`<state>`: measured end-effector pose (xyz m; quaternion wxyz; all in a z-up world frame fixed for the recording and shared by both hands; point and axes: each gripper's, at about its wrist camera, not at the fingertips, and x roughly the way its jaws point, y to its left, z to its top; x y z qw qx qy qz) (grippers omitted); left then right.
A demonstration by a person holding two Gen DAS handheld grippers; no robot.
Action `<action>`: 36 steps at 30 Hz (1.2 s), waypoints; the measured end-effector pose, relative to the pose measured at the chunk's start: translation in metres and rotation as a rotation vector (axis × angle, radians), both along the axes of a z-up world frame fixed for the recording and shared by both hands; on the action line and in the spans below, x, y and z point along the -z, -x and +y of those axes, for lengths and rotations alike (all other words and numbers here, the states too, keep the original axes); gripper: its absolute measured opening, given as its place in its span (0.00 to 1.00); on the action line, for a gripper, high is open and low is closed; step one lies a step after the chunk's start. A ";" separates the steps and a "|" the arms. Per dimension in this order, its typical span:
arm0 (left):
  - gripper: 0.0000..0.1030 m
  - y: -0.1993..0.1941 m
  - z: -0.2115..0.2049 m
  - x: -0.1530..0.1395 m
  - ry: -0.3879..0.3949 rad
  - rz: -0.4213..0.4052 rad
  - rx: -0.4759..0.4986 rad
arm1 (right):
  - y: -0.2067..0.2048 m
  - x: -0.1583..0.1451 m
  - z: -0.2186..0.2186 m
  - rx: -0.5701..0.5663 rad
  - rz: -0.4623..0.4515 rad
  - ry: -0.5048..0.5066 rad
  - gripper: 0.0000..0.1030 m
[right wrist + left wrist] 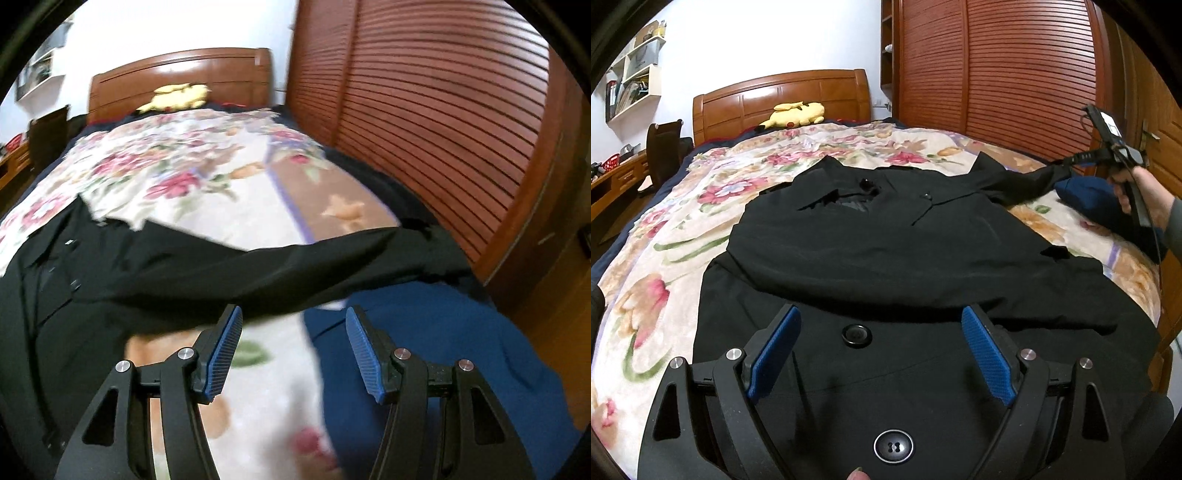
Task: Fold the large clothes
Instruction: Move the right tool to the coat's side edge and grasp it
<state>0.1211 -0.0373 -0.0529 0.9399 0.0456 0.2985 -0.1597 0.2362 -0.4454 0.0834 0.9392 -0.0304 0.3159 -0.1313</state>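
A large black coat [886, 251] with big black buttons [893, 445] lies spread on the bed, its left sleeve folded across the body. My left gripper [881, 332] is open and empty, low over the coat's lower front. The coat's right sleeve [314, 266] stretches out to the right across the bed. My right gripper [293, 332] is open and empty, just short of that sleeve. It also shows in the left wrist view [1071, 160], at the sleeve's end.
The bed carries a floral quilt [713, 206] and a wooden headboard [783, 96] with a yellow plush toy [796, 114]. A blue garment [443, 362] lies at the bed's right edge. A slatted wooden wardrobe [997, 74] stands right; a desk and chair [661, 155] left.
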 end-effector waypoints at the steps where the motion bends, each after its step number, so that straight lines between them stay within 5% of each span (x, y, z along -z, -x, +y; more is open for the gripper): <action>1: 0.87 -0.001 -0.001 0.001 -0.005 0.004 0.000 | -0.004 -0.001 -0.006 0.016 -0.001 -0.004 0.59; 10: 0.87 -0.008 -0.006 0.011 -0.022 0.051 0.016 | -0.055 0.006 -0.060 0.154 -0.009 -0.098 0.59; 19: 0.87 -0.012 -0.010 0.016 -0.029 0.091 0.038 | -0.096 0.035 -0.082 0.266 0.105 -0.136 0.58; 22: 0.87 -0.013 -0.010 0.017 -0.032 0.095 0.038 | -0.103 0.045 -0.080 0.276 0.136 -0.113 0.47; 26: 0.87 -0.012 -0.010 0.017 -0.033 0.094 0.037 | -0.109 0.051 -0.075 0.238 0.150 -0.107 0.08; 36: 0.87 -0.014 -0.009 0.016 -0.037 0.088 0.030 | -0.065 -0.002 -0.018 0.092 -0.074 0.052 0.02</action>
